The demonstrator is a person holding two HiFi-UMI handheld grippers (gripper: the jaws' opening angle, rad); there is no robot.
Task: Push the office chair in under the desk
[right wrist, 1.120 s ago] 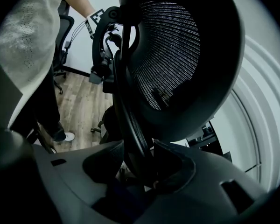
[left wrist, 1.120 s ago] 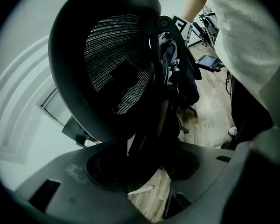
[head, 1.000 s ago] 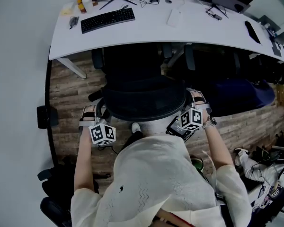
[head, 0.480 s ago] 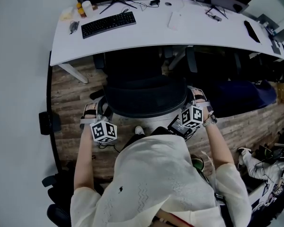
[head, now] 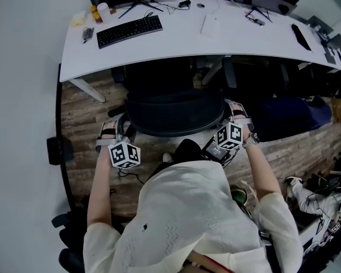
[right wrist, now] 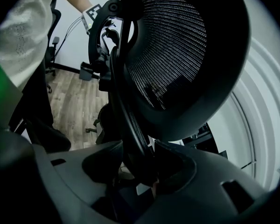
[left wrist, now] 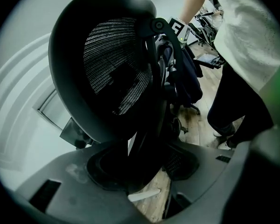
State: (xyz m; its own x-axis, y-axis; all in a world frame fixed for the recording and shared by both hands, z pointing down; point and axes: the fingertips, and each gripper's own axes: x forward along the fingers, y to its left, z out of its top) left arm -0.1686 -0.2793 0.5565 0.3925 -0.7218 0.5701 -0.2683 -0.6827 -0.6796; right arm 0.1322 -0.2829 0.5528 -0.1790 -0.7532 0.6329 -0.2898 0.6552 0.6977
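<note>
Wood floor [head: 91,112]; desk [head: 176,36] at 12 o'clock of office chair [head: 159,78]; left gripper [left wrist: 147,164] and right gripper [right wrist: 140,164] each clamped on backrest [head: 173,118] rim, both equally near

Black mesh office chair [head: 173,115], white desk [head: 176,38], brown plank floor [head: 85,112], black keyboard [head: 129,30]

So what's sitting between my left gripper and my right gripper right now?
The office chair's black backrest, with the left gripper at one side edge and the right gripper at the other. The head view shows it.
</note>
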